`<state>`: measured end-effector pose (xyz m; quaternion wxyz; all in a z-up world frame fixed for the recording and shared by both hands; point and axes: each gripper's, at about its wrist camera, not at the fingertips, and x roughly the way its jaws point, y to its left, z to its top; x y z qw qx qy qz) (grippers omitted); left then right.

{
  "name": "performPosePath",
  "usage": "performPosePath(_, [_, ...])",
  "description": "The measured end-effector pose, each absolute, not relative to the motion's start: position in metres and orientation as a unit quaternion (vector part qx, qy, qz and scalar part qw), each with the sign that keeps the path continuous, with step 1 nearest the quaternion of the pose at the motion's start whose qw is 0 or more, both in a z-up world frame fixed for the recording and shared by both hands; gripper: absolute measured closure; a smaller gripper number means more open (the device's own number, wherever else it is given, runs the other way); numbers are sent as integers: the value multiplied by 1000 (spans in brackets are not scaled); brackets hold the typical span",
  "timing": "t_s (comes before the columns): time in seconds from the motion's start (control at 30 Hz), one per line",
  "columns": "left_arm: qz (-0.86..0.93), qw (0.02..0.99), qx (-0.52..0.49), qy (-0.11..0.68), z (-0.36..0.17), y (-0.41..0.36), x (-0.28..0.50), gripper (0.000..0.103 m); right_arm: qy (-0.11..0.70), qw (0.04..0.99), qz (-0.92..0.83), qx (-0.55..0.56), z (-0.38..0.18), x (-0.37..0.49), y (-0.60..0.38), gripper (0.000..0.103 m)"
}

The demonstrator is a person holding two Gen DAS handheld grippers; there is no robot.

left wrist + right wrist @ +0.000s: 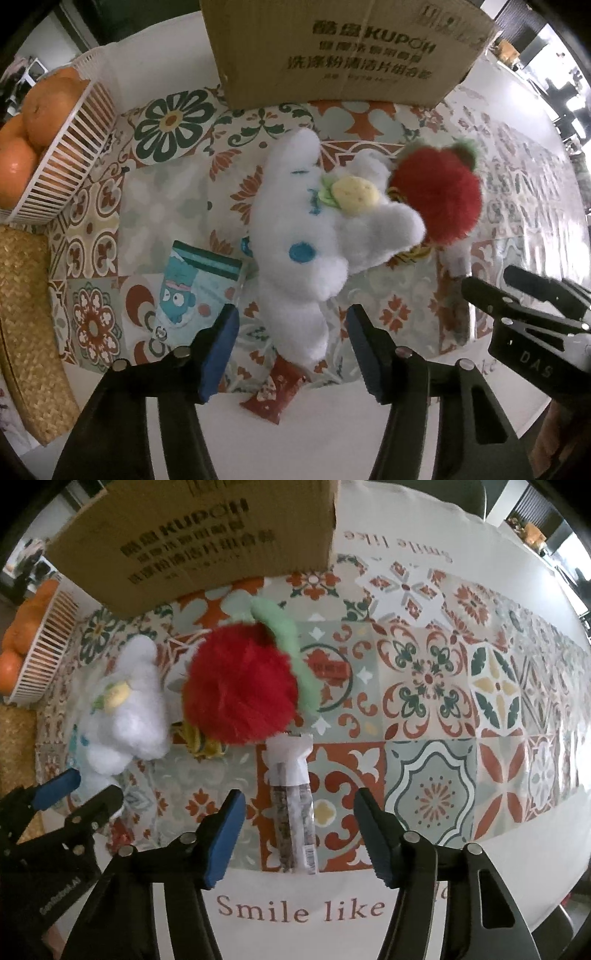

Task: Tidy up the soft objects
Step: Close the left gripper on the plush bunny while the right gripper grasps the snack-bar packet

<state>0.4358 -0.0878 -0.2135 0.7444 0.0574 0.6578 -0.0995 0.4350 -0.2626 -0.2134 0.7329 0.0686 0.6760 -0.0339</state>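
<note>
A cardboard box printed with dark lettering stands at the far edge of the patterned tablecloth. A white slatted basket holding oranges sits at the far left, with a woven straw mat along the left edge. A blue cartoon packet, a red snack packet and a clear tube packet lie near the front edge
</note>
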Motion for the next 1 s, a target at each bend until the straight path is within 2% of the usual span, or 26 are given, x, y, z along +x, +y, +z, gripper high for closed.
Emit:
performPosePath(0.33, [-87, 741, 64, 663, -231, -95, 453, 55, 696, 713, -39, 75, -238, 442, -259, 57])
performPosePath(0.47, [-90, 738, 59, 666, -239, -97, 459, 72, 701, 709, -39, 70, -247, 442, -251, 62])
performPosePath(0.57, [-95, 733, 45, 672, -246, -96, 463, 76, 694, 716, -38, 61, -248, 437, -247, 74])
performPosePath(1.0, [-134, 754, 14, 643, -220, -91, 439, 80, 661, 745, 10, 86, -216, 423, -252, 76])
